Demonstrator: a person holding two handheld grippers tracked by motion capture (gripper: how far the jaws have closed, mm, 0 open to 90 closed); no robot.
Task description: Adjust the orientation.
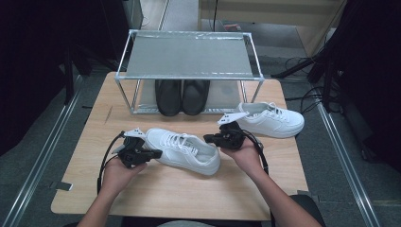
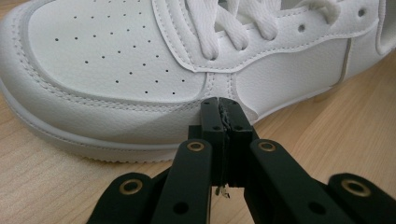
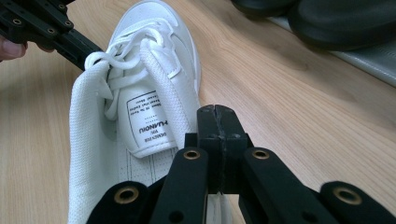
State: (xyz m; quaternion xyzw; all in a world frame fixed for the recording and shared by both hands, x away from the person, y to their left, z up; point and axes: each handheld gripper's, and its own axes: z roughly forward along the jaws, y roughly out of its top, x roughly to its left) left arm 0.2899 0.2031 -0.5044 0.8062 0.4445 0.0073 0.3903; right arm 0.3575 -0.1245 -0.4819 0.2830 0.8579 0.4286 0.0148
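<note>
Worktop (image 1: pixel 156 189): pale wood board; everything below is placed relative to the near white sneaker at its middle.
Shelf rack (image 1: pixel 189 56): metal frame with a grey top sheet, standing at the worktop's far edge, behind the near white sneaker and apart from it.
Near white sneaker (image 1: pixel 184 150): lies on the worktop between the two tools, toe toward the left tool, heel toward the right tool, laces up; in the right gripper view its tongue label and open collar (image 3: pixel 149 123) face the camera.
Second white sneaker (image 1: pixel 270 119): to the right of and behind the near white sneaker, apart from it, just behind the right tool.
Black shoes (image 1: pixel 182 96): a pair side by side on the rack's lower level, straight behind the near white sneaker, well apart.
Obstacles: the right tool sits between the two white sneakers; nothing lies between either tool and the near white sneaker.
Left hand (image 1: pixel 118 170): comes in from the near edge, palm under its tool, pointing it level at the sneaker's toe side.
Right hand (image 1: pixel 243 152): comes in from the near edge, angled leftward toward the sneaker's heel.
Left tool (image 1: pixel 153 153): jaws clenched together, empty, tips at the sneaker's side panel (image 2: pixel 219 105); contact cannot be told.
Right tool (image 1: pixel 208 138): jaws clenched, holding nothing, tips just by the heel opening (image 3: pixel 217 112).
</note>
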